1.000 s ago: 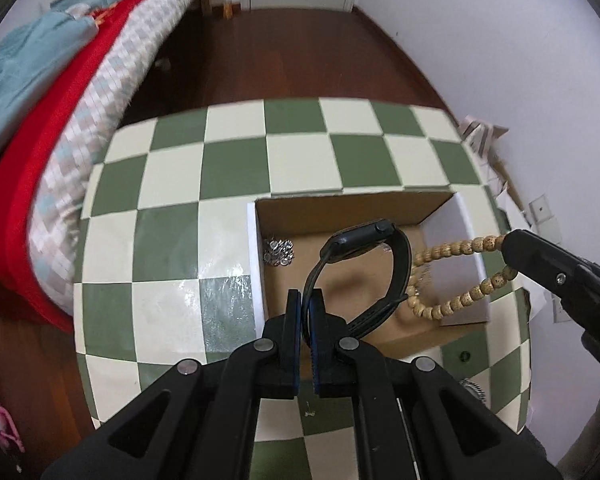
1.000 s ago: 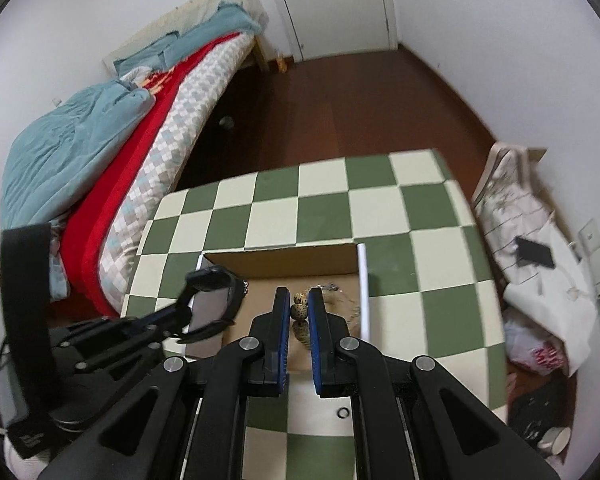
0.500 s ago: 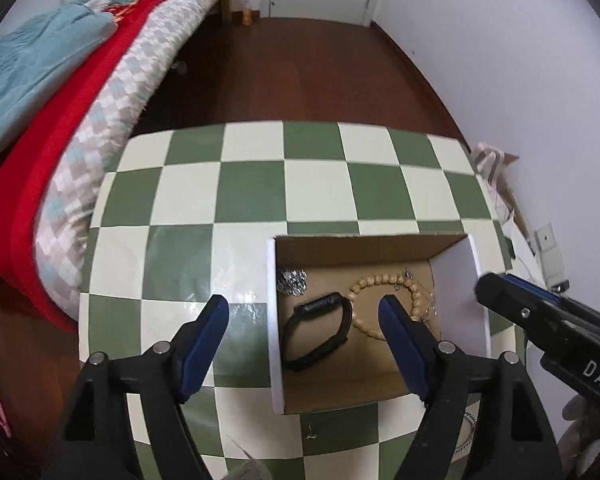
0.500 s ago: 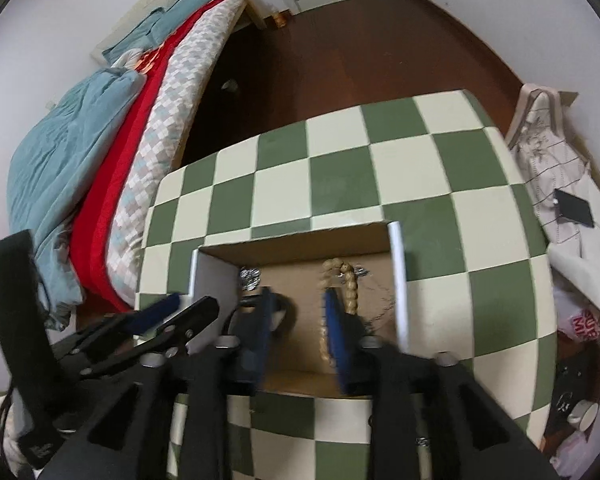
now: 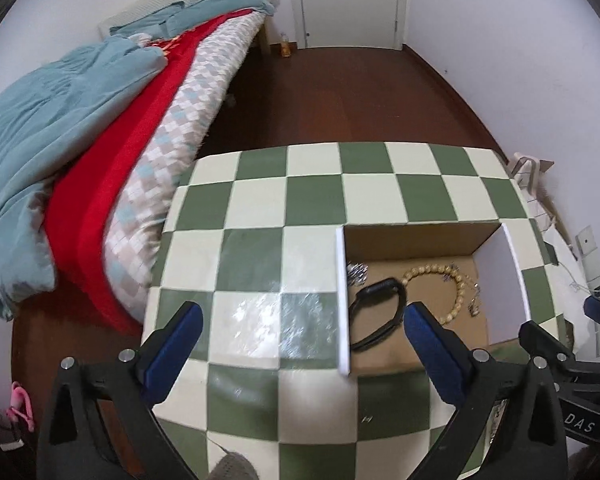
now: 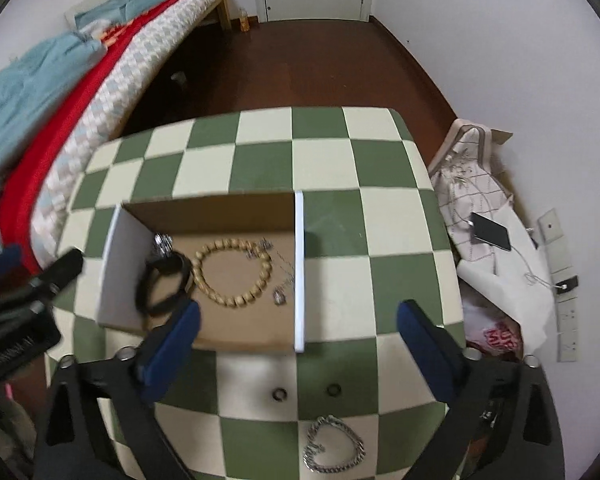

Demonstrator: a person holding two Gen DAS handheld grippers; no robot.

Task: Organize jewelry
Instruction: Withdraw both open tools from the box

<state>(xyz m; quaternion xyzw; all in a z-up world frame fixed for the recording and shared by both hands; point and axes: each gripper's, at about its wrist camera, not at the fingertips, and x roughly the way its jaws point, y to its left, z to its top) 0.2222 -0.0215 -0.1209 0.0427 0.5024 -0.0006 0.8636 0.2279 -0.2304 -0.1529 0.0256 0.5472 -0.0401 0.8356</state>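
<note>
An open cardboard box (image 6: 208, 212) stands on the green-and-cream checkered table (image 6: 332, 152). Inside it lie a black watch (image 6: 144, 292), a wooden bead bracelet (image 6: 236, 302), a silver cluster (image 6: 162, 244) and a thin chain with a pendant (image 6: 280, 298). My right gripper (image 6: 298, 314) hovers over the box's near right corner, its jaws opening with nothing between them. My left gripper (image 5: 302, 316) hangs left of the box (image 5: 420, 240), jaws opening and empty too. The watch (image 5: 376, 316) and the beads (image 5: 456, 280) lie loose. A silver chain bracelet (image 6: 356, 444) and two small rings (image 6: 280, 393) lie on the table.
A bed (image 5: 100, 160) with red and teal covers runs along the table's left side. Dark wood floor (image 5: 340, 92) leads to a white door. To the right of the table sit bags and papers with a phone (image 6: 490, 232) on top.
Both grippers went from shut to wide open. The watch left the left gripper and the bead bracelet left the right one; both now lie in the box.
</note>
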